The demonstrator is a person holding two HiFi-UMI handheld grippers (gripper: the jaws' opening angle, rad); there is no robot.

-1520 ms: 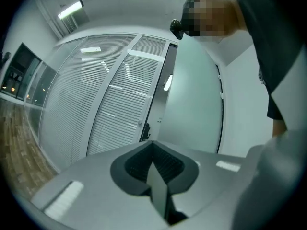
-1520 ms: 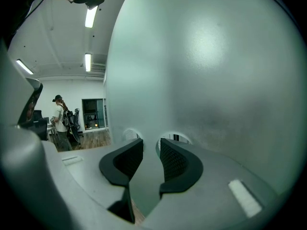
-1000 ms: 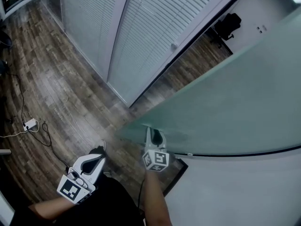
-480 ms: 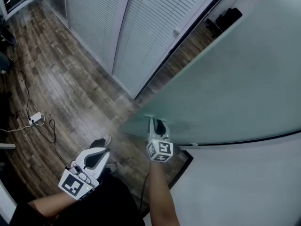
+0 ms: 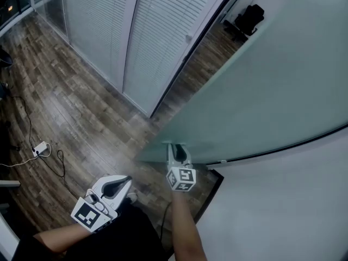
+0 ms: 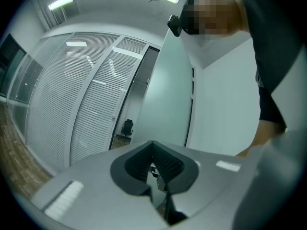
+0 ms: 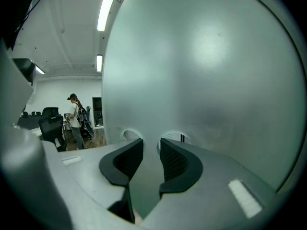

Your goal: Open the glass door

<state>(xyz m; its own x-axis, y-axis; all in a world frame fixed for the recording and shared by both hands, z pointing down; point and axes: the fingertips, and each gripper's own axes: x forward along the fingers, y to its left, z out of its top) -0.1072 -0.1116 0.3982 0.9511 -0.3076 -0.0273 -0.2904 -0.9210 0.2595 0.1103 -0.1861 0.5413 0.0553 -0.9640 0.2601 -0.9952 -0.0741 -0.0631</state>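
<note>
My right gripper (image 5: pixel 175 148) is clamped on the near, free edge of the frosted glass door (image 5: pixel 261 91). Its two dark pads (image 7: pixel 173 163) sit one on each face of the pane, and the glass fills the gap between them. From that edge the door runs away to the far right, standing at an angle off the white wall (image 5: pixel 283 211) on the near right. My left gripper (image 5: pixel 123 181) hangs nearer to me and to the left, over the wood floor (image 5: pixel 70 107), well apart from the door. Its jaws are closed together with nothing held between them. On the far left stands a partition with slatted blinds (image 5: pixel 157 31), and an office chair (image 5: pixel 246 16) shows in the room beyond it. A power strip (image 5: pixel 37 147) with its cable lies on the floor at the left.
</note>
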